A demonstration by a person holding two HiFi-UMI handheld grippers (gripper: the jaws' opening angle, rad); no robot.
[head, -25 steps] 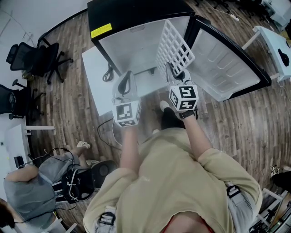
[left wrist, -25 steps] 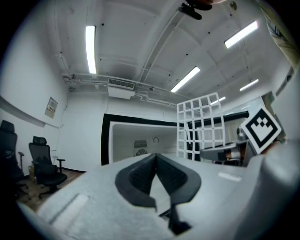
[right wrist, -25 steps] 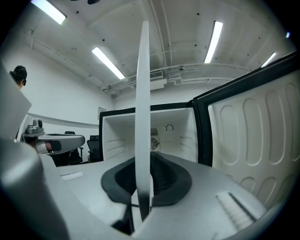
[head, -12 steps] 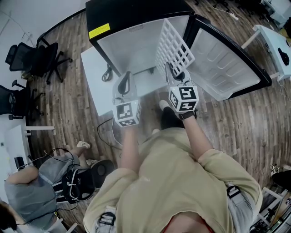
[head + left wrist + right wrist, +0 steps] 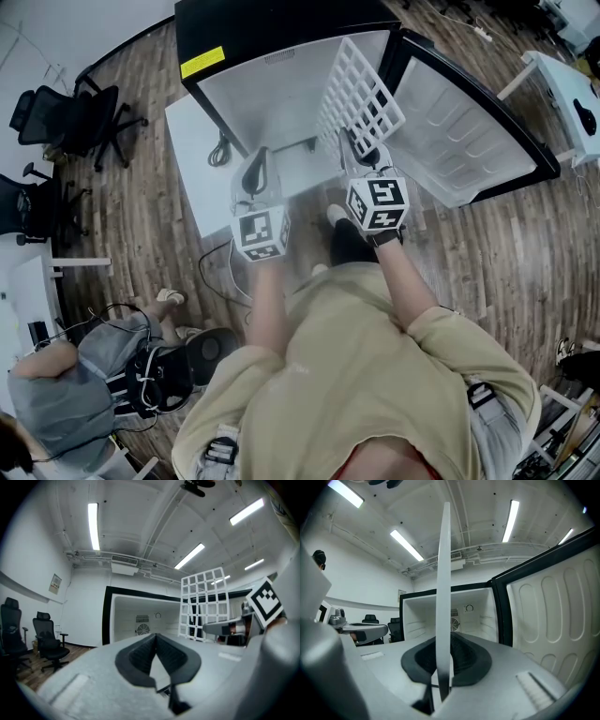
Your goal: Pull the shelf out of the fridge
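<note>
In front of the open black fridge, the white grid shelf is standing on edge, tilted up rather than lying flat. It is sitting before the right part of the white cavity, just beside the open door that is swinging out to the right. Whether its far corner is inside the cavity cannot be told.

The right gripper is pinching the shelf's near edge. In its own view the jaws are clamping on the thin white edge, which is running straight up between them. The left gripper is hovering level to the left of the shelf, apart from it, with its jaws pressed together on nothing.

A white board is lying on the wooden floor against the fridge's left side, with a dark cable looping over it. Black office chairs are standing well off to the left, a white desk is showing at the far right, and another person is sitting at the near left.
</note>
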